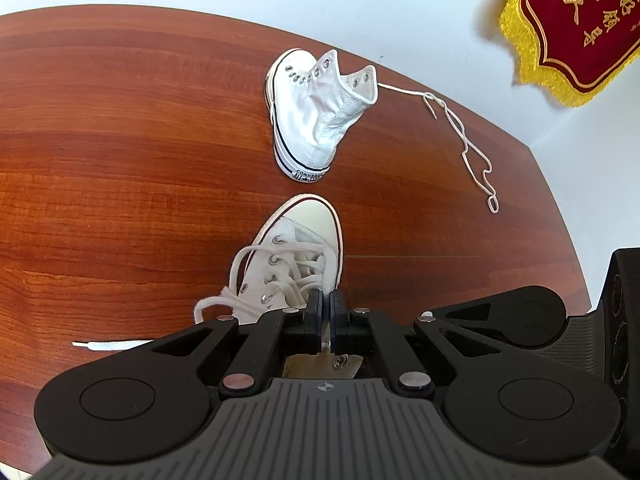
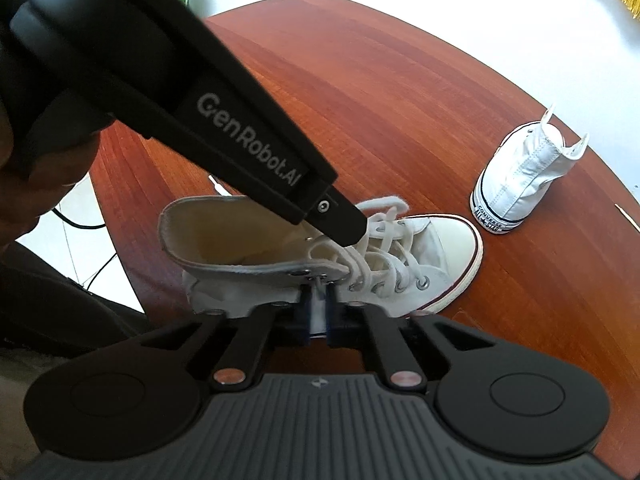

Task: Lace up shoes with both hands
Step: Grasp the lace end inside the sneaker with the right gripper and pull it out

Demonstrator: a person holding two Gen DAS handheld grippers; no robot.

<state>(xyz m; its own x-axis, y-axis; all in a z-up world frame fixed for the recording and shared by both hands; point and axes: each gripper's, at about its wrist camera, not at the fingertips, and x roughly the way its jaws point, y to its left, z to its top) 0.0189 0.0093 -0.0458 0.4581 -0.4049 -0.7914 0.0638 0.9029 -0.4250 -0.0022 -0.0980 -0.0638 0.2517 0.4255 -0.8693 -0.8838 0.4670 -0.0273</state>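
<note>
- Shoes sit on the reddish wooden table in front of me: one cream high-top sneaker just under my grippers, toe pointing away, its lace partly threaded through the eyelets.
- At far left in the left wrist view, a flat lace end lies on the table beside that sneaker, and a loose loop of lace bows out from its left eyelet row.
- My left hand-held gripper is clenched, its jaws pressed together on a strip of white lace over the sneaker's tongue.
- Seen from the right wrist, the left gripper reaches in from the upper left and its tip comes down onto the lacing.
- My right hand-held gripper is clenched too, jaws nearly together with white material between them just below the top eyelets on the near side; I cannot tell whether that is lace or the shoe's canvas.
- Farther back, a second white high-top sneaker stands unlaced, well apart from the first, heel label toward me.
- To its right, a thin loose lace trails in kinks across the table toward the edge.
- At upper right, a red banner with gold fringe hangs against the white wall.
</note>
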